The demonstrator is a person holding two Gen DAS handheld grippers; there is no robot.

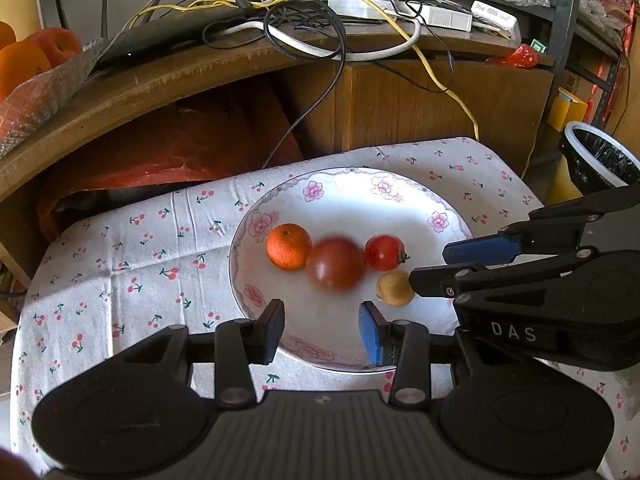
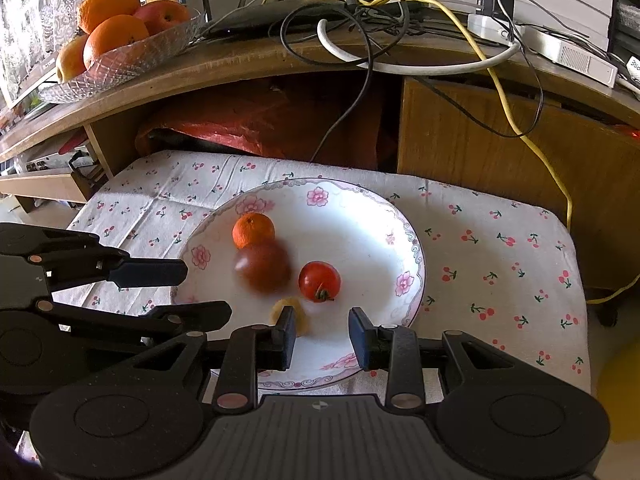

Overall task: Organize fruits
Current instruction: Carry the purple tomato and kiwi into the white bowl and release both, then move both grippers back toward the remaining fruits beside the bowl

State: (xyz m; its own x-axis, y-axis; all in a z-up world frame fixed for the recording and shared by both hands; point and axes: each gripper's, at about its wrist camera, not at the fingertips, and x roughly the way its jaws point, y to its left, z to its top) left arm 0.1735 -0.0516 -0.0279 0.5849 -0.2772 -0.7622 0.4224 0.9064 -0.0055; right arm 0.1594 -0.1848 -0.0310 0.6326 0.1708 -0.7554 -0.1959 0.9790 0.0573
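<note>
A white flowered plate on a cherry-print cloth holds a tangerine, a blurred dark red fruit, a small red tomato and a small yellow fruit. My left gripper hovers open over the plate's near rim with nothing between its fingers. My right gripper is open too, with its left finger in front of the yellow fruit.
A glass bowl of oranges and an apple sits on the wooden desk behind, among tangled cables and a router. A red bag lies under the desk. A lined bin stands at the right.
</note>
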